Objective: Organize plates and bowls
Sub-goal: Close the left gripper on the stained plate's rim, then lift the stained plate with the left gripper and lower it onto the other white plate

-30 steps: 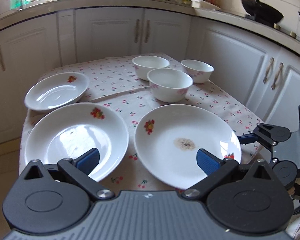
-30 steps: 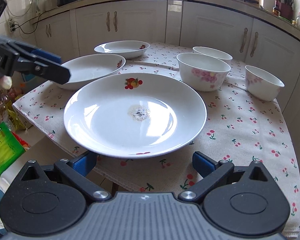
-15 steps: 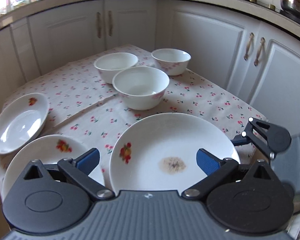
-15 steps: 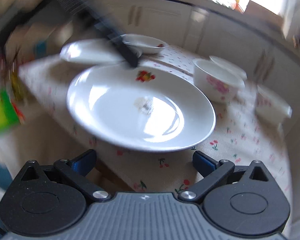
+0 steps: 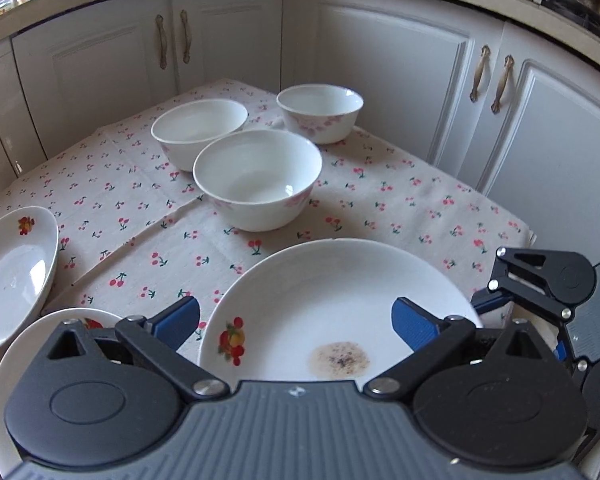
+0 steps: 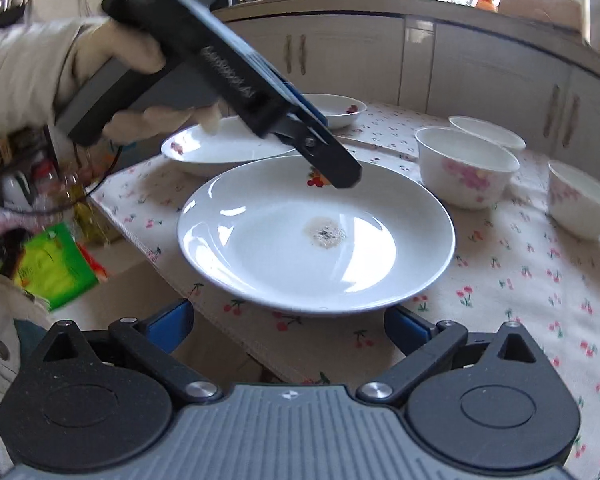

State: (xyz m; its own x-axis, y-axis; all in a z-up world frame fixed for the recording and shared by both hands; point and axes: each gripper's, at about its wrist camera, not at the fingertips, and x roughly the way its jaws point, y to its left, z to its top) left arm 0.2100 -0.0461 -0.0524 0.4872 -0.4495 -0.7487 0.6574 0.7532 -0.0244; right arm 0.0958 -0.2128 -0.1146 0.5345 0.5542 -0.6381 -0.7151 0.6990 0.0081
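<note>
A large white plate (image 5: 340, 300) with a brown stain lies on the cherry-print cloth. My left gripper (image 5: 296, 322) hovers over its near-left part. Its jaws are closing, still wide apart, and nothing is pressed between the pads. In the right wrist view the left gripper (image 6: 332, 160) hangs over the far rim of that plate (image 6: 316, 236). My right gripper (image 6: 288, 326) stands open at the plate's near rim, apart from it. Three white bowls (image 5: 256, 180) (image 5: 198, 128) (image 5: 320, 112) stand together behind. A second large plate (image 5: 40, 344) and a small plate (image 5: 16, 272) lie to the left.
White cabinet doors (image 5: 380, 60) close in behind and to the right of the table. The cloth's front edge (image 6: 236, 332) hangs over the table just ahead of the right gripper. A gloved hand (image 6: 112, 60) holds the left gripper. A green packet (image 6: 52, 268) lies below the table.
My left gripper has swung right, from between the two large plates to over the stained one. In the right wrist view it now reaches across the plate's far rim.
</note>
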